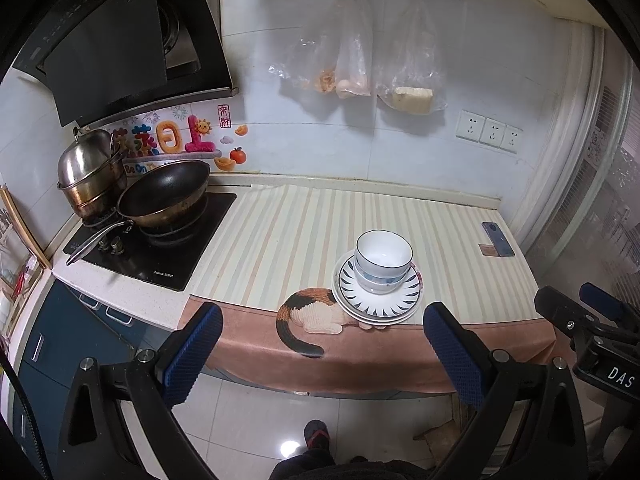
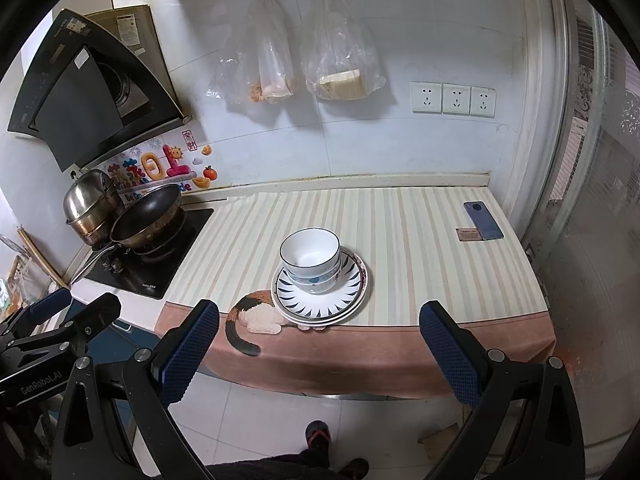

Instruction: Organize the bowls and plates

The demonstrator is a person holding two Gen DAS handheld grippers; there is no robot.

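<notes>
Sitting near the front edge of the tabletop, a stack of white plates with dark blue petal marks round the rim carries two nested white bowls with thin dark rims; the same plates and bowls show in the right wrist view. The stack rests on a cream striped cloth with a pink border and partly covers the head of a calico cat printed on it.

The left gripper hangs in front of the tabletop edge, over the tiled floor, its blue-padded jaws wide apart and holding nothing. The right gripper hangs likewise, jaws spread wide and empty, well apart from the dishes.

A black wok with a long metal handle and a lidded steel steamer pot stand on the black hob to the left. A blue phone lies near the far right corner of the cloth.
</notes>
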